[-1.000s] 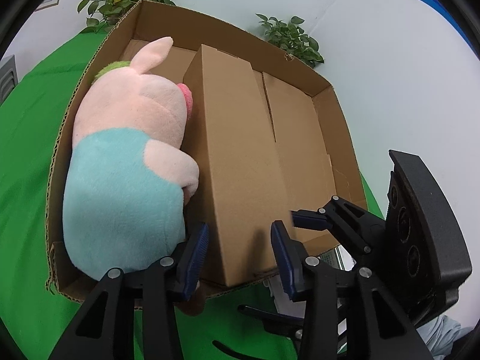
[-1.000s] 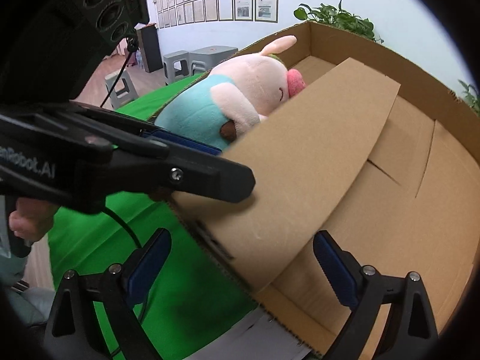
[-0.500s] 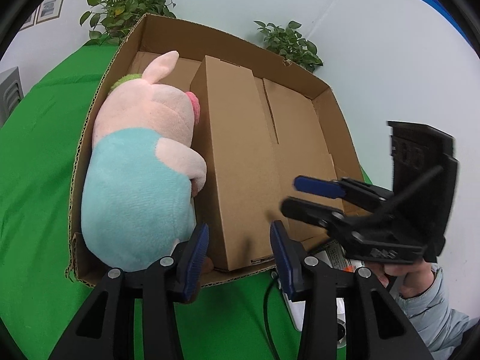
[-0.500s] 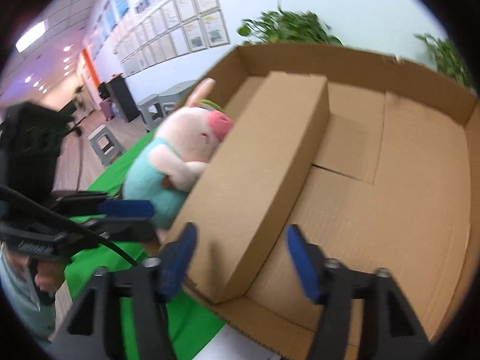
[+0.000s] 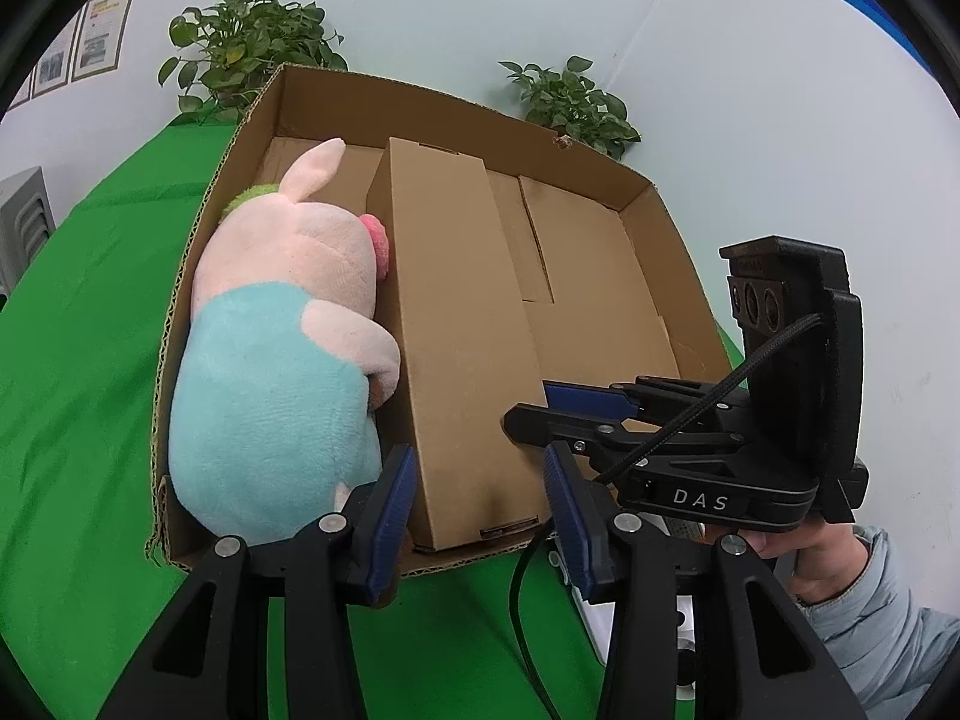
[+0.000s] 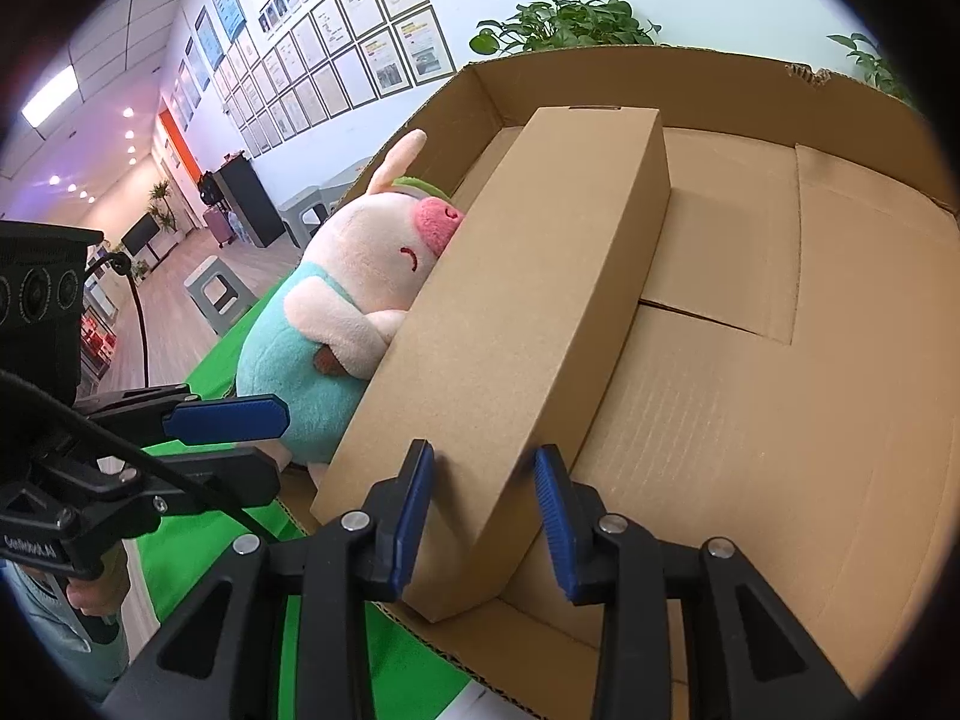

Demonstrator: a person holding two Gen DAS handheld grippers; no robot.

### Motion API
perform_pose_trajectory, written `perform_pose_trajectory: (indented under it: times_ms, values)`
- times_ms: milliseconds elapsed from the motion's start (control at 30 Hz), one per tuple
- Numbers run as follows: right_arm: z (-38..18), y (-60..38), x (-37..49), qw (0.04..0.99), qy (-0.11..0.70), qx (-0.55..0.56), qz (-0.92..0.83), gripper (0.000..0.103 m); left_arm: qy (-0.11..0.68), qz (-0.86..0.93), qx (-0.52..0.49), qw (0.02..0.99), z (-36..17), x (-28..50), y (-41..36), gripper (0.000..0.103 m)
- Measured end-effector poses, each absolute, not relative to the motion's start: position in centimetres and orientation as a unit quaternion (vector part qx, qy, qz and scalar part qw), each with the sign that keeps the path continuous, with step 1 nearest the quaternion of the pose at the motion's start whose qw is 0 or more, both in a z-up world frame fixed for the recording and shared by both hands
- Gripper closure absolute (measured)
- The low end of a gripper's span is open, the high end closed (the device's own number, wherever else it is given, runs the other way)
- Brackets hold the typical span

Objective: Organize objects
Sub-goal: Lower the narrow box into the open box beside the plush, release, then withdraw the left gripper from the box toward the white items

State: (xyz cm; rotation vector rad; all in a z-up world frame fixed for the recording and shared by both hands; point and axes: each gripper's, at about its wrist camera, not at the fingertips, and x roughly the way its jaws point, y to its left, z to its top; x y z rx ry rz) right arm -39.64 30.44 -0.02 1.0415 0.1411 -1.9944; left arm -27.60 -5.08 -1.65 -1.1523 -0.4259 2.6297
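Observation:
A large open cardboard box (image 5: 672, 228) (image 6: 780, 78) stands on the green table. Inside, along its left wall, lies a pink plush pig (image 5: 282, 348) (image 6: 336, 312) in a teal shirt. A long narrow cardboard box (image 5: 456, 330) (image 6: 528, 312) lies beside the pig and touches it. My left gripper (image 5: 480, 516) (image 6: 282, 447) hovers outside the big box's near wall, its jaws opening with nothing between them. My right gripper (image 6: 483, 504) (image 5: 528, 405) hangs just over the narrow box's near end, jaws closing with a gap left and nothing gripped.
Two potted plants (image 5: 252, 42) (image 5: 570, 102) stand behind the big box. A white object (image 5: 591, 612) lies on the green cloth (image 5: 72, 390) below the right gripper. A hand and pale sleeve (image 5: 852, 588) hold that gripper. Grey stools (image 6: 216, 294) stand beyond the table.
The right gripper's jaws have narrowed from wide apart, and it has rolled and swung over the narrow box's near end. The left gripper has drawn back and up a little.

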Motion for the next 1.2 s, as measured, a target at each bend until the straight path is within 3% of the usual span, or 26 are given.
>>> perform_pose_trajectory:
  times_ms: [67, 133, 200, 300, 333, 367, 567, 1033, 1067, 1133, 1167, 1200]
  values:
    - [0.1, 30.2, -39.6, 0.426, 0.060, 0.416, -0.801, 0.066, -0.134, 0.906, -0.387, 0.107, -1.2, -27.2, -4.7, 0.054]
    - [0.4, 30.2, -39.2, 0.415, 0.068, 0.411, -0.809, 0.058, -0.122, 0.914, -0.374, 0.096, -0.6, -26.7, -4.5, 0.048]
    - [1.1, 30.4, -38.6, 0.389, 0.083, 0.392, -0.829, 0.035, -0.115, 0.925, -0.353, 0.079, 0.2, -26.0, -4.5, 0.027]
    - [2.8, 32.2, -36.4, 0.358, 0.092, 0.340, -0.865, 0.015, -0.109, 0.945, -0.305, 0.046, 1.9, -24.5, -4.7, 0.007]
    - [3.3, 32.9, -35.7, 0.347, 0.093, 0.324, -0.875, 0.012, -0.099, 0.953, -0.284, 0.026, 2.6, -23.8, -4.6, 0.003]
    - [3.5, 33.9, -35.3, 0.333, 0.093, 0.315, -0.884, 0.003, -0.089, 0.959, -0.269, 0.008, 3.1, -23.3, -4.5, 0.000]
    - [3.7, 37.6, -32.6, 0.278, 0.082, 0.302, -0.908, 0.001, -0.044, 0.969, -0.234, -0.060, 4.5, -21.4, -2.8, 0.000]
    - [3.7, 40.3, -26.6, 0.264, 0.064, 0.248, -0.930, 0.001, -0.003, 0.970, -0.233, -0.063, 4.3, -17.8, 2.6, 0.002]
    - [3.6, 40.5, -26.3, 0.263, 0.059, 0.245, -0.931, 0.001, -0.005, 0.971, -0.232, -0.058, 4.2, -17.4, 3.0, 0.009]
    - [3.4, 41.0, -26.0, 0.256, 0.052, 0.241, -0.935, 0.019, -0.007, 0.971, -0.234, -0.048, 3.9, -17.2, 3.5, 0.046]
    - [3.3, 41.1, -25.9, 0.253, 0.052, 0.244, -0.935, 0.050, -0.009, 0.969, -0.242, -0.041, 3.7, -17.1, 3.7, 0.085]
    - [3.2, 41.1, -25.9, 0.249, 0.055, 0.248, -0.935, 0.078, -0.009, 0.968, -0.249, -0.041, 3.6, -17.3, 3.8, 0.101]
